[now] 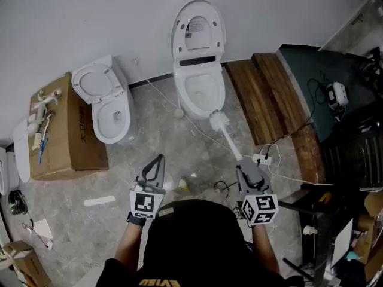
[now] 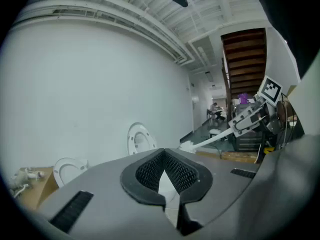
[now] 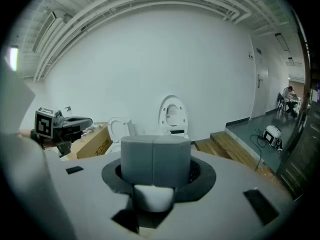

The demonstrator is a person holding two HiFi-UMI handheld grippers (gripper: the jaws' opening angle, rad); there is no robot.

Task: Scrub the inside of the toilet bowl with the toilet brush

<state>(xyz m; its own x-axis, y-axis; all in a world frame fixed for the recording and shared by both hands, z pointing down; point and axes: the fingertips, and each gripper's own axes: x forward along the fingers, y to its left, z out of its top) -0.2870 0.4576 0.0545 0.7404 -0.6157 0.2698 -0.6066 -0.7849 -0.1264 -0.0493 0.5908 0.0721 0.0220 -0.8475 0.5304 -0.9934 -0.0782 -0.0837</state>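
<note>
Head view shows the right gripper (image 1: 247, 171) pinching the far end of the toilet brush (image 1: 220, 122). The white bristle head hangs just outside the front rim of the open toilet (image 1: 179, 94), not yet in the bowl. The left gripper (image 1: 159, 161) is pressed together on nothing, well short of the toilet and to its left.

Held only at the handle's tip, the long brush may twist or slip in the jaws once the bristles push against the porcelain. A short lunge could knock the rim instead of clearing it. A power strip (image 1: 263, 159) and loose white cables lie on the floor in front of the toilet, so splashes or a snagged foot look like real hazards.

The cardboard box (image 1: 69, 142) left of the toilet carries dark printed characters, and a label (image 1: 197, 26) sits inside the raised lid. Both are too small to read.
</note>
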